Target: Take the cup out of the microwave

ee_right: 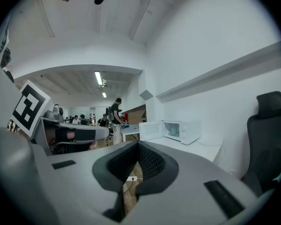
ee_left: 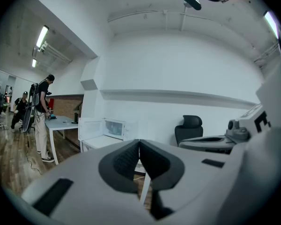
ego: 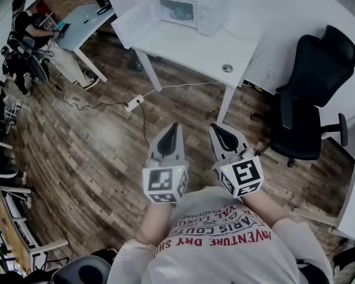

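While left tongs (ego: pixel 174 126), right tongs (ego: pixel 216 128) are closed | cup (ego: pixel 178 9) in far microwave (ego: pixel 212 18)

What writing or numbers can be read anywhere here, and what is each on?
"VENTURE DRY": red print, upside down, on the person's shirt.
"ARIS COUT": next line on that shirt, incomplete.
Smaller shirt lines: too blurred to read.
Marker cubes on the left gripper and right gripper: black-and-white patterns, no words.
Microwave: no label readable.
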The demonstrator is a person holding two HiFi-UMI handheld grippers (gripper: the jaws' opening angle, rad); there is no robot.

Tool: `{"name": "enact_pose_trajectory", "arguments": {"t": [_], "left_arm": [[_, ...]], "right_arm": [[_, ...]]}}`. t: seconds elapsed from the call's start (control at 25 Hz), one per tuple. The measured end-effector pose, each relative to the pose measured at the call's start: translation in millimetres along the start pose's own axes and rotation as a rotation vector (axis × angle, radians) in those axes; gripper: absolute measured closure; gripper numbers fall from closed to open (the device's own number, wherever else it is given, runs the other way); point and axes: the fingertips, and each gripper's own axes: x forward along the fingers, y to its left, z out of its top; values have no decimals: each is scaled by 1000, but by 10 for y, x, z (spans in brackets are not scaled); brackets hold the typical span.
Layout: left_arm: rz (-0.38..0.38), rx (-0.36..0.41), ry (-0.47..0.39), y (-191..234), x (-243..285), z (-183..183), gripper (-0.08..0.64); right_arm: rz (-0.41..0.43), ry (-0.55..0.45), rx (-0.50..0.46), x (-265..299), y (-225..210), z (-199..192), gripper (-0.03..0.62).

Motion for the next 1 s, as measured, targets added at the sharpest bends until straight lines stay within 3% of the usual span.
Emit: {"name": "enact_pose_trajectory", "arguments": {"t": [0.48,0.76,1.0], "left_arm": [[23,-35,40,12,246,-242,552],[13,-60,46,465,617,-305,552],[-27,-56,40,1188,1110,-153,552]], "right_arm": [[-4,50,47,140,-289,-265,580],[-15,75,35,683,-314,-320,580],[-58,71,37,1550,-286,-199,580]]}}
